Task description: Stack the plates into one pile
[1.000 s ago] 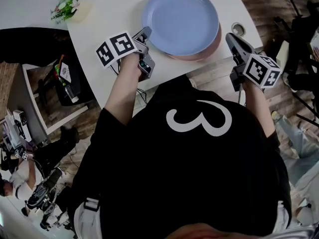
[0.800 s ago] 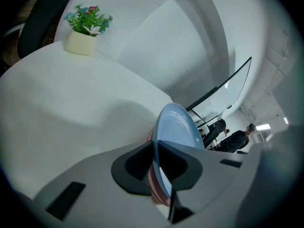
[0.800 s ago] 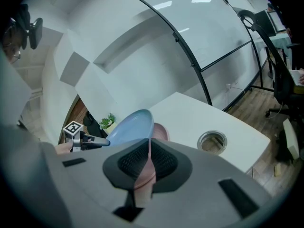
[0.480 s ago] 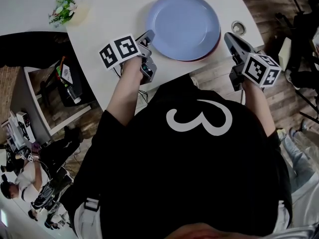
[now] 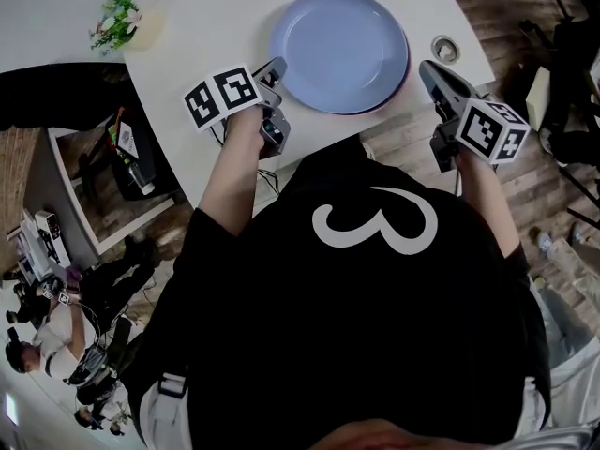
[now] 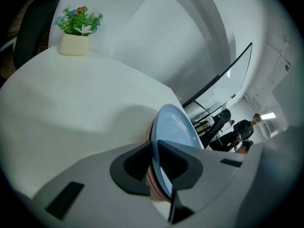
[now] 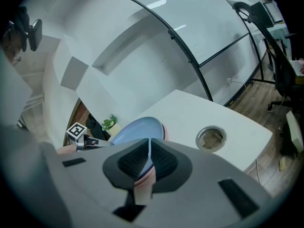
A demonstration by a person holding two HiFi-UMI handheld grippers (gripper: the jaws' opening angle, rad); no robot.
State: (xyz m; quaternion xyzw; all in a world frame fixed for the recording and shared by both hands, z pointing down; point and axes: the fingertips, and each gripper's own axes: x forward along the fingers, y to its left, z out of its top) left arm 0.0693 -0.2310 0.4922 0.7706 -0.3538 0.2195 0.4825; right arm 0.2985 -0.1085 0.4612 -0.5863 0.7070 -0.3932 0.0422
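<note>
The left gripper (image 5: 276, 66) has just been opening its jaws — a small gap, with the rim of the blue plate (image 5: 339, 50) between them. The right gripper (image 5: 425, 67) seems pinched on that rim too — the pink plate (image 6: 155, 190) sits right underneath.

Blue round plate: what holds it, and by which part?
The right hand-held gripper pinches the round light-blue plate by its right rim. The left hand-held gripper straddles the opposite rim; its jaws have just been opening.
</note>
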